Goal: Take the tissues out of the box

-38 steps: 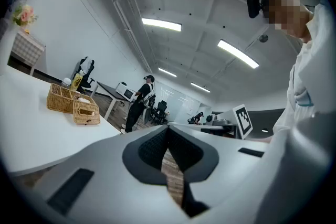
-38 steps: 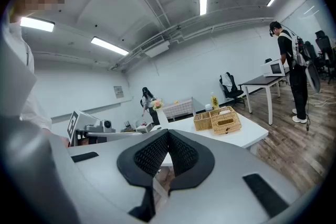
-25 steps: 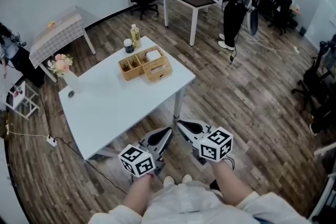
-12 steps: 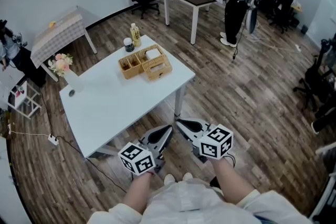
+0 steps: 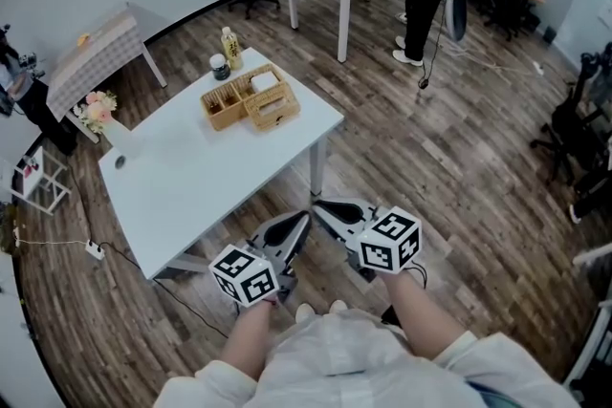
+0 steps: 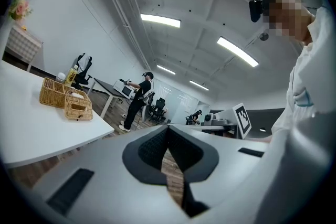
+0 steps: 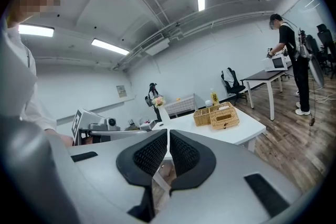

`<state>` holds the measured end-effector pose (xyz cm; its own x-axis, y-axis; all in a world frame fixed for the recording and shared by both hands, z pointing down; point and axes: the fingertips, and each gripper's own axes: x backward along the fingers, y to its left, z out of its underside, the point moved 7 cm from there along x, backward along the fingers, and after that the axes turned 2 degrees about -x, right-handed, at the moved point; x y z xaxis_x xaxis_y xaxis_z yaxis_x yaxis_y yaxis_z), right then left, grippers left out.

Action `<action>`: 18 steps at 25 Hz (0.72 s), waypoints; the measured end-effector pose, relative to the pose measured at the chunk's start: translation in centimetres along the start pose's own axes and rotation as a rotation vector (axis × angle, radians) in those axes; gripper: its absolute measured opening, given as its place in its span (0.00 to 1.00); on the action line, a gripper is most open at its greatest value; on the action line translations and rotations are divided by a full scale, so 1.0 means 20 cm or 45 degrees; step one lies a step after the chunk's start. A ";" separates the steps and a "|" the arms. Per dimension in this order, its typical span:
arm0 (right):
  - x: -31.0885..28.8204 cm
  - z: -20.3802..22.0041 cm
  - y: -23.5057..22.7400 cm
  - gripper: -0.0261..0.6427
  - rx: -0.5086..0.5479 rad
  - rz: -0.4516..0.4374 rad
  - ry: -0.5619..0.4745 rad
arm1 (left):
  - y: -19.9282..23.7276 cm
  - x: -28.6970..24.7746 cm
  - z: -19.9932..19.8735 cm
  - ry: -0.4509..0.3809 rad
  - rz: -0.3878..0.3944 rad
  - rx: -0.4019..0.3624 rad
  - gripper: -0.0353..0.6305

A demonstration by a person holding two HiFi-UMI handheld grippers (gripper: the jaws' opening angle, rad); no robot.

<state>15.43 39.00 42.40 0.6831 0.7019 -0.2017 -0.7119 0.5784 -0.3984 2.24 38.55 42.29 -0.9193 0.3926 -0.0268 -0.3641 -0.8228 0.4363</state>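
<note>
Two-handed, holding the left gripper (image 5: 304, 217) and the right gripper (image 5: 317, 204) low above the wood floor (image 5: 459, 167), just off the near corner of the white table (image 5: 191, 177), pressing each pair of jaws together on nothing. Leaving the wicker tissue box (image 5: 273, 107) well apart from both, sitting at the far end, just beside a wicker tray (image 5: 222, 102), near a bottle (image 5: 229, 46) and a jar (image 5: 220, 67).

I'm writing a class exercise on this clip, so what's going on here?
A person stands short of the table, a claw in each hand. The left claw and right claw are shut and empty. The wicker box sits untouched near the table's far edge, well away from both.
</note>
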 end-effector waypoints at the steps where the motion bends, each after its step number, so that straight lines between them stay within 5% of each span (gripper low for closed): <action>1: 0.01 0.00 -0.01 0.09 0.002 -0.001 0.000 | 0.00 -0.01 0.00 0.004 -0.003 0.000 0.06; 18: 0.06 -0.02 -0.18 0.09 0.044 -0.043 0.034 | -0.01 -0.21 0.06 -0.025 -0.040 0.015 0.06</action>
<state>18.80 37.53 43.25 0.7109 0.6703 -0.2127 -0.6930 0.6162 -0.3742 6.31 37.50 43.37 -0.9042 0.4264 -0.0227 -0.3909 -0.8052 0.4459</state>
